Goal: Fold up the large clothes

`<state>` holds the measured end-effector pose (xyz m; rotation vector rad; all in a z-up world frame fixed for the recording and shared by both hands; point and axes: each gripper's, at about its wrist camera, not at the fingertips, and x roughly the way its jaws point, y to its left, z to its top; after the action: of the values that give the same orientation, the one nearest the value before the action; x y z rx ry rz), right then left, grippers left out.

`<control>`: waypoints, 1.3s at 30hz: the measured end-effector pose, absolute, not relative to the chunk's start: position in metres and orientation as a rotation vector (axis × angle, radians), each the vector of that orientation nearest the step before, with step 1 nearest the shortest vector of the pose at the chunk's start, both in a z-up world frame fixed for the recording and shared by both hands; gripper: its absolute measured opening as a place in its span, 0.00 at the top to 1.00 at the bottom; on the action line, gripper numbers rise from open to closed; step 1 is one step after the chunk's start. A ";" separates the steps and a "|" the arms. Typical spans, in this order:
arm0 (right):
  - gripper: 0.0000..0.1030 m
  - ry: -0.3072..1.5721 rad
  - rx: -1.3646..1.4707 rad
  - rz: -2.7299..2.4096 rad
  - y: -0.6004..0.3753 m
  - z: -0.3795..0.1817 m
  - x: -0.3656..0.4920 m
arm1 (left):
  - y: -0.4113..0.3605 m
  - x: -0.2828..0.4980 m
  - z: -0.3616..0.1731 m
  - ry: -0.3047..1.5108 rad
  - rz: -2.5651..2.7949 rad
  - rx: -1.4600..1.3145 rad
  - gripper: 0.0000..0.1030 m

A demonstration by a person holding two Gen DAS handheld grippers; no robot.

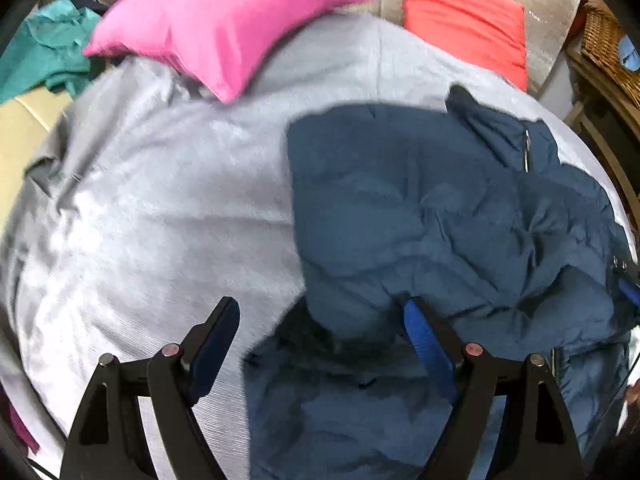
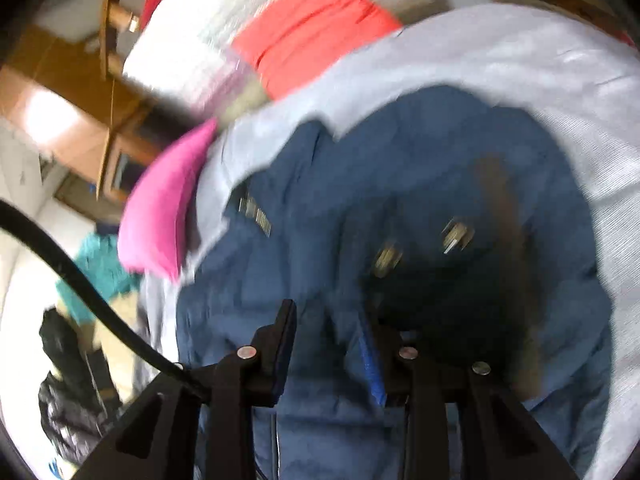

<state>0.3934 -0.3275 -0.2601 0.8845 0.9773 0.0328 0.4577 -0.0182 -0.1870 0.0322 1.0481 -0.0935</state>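
A dark blue padded jacket (image 1: 440, 216) lies partly folded on a grey bedcover (image 1: 160, 208). My left gripper (image 1: 320, 312) is open just above the jacket's near left edge, with nothing between its fingers. In the blurred right wrist view the same jacket (image 2: 340, 200) fills the middle. My right gripper (image 2: 328, 320) is open close over the jacket, with a blue fold standing between its fingers. The other gripper shows there as a dark blurred shape (image 2: 440, 280) over the jacket.
A pink pillow (image 1: 208, 24) and a coral pillow (image 1: 468, 16) lie at the head of the bed. A teal garment (image 1: 44, 52) lies at the far left. A wicker basket (image 1: 612, 48) stands at the right. A black garment (image 2: 72, 392) lies off the bed.
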 end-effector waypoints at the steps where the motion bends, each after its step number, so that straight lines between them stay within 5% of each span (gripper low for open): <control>1: 0.54 0.962 0.911 0.011 -0.335 -0.263 0.394 | -0.016 0.458 -0.184 1.036 -0.083 0.030 0.18; 17: 0.44 0.969 0.856 -0.062 -0.372 -0.244 0.362 | 0.020 0.462 -0.180 1.042 -0.038 -0.016 0.18; 21: 0.68 1.045 0.773 -0.098 -0.376 -0.250 0.352 | 0.020 0.468 -0.194 1.096 0.001 0.023 0.18; 26: 0.70 1.122 0.745 -0.118 -0.371 -0.266 0.354 | 0.013 0.473 -0.213 1.139 0.012 0.056 0.18; 39: 0.66 0.904 0.884 -0.216 -0.417 -0.242 0.342 | 0.006 0.465 -0.181 1.038 -0.063 -0.003 0.18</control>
<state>0.3419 -0.4173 -0.2419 0.8837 0.9041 -0.2159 0.4650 0.0057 -0.1811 -0.0031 1.0379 -0.0633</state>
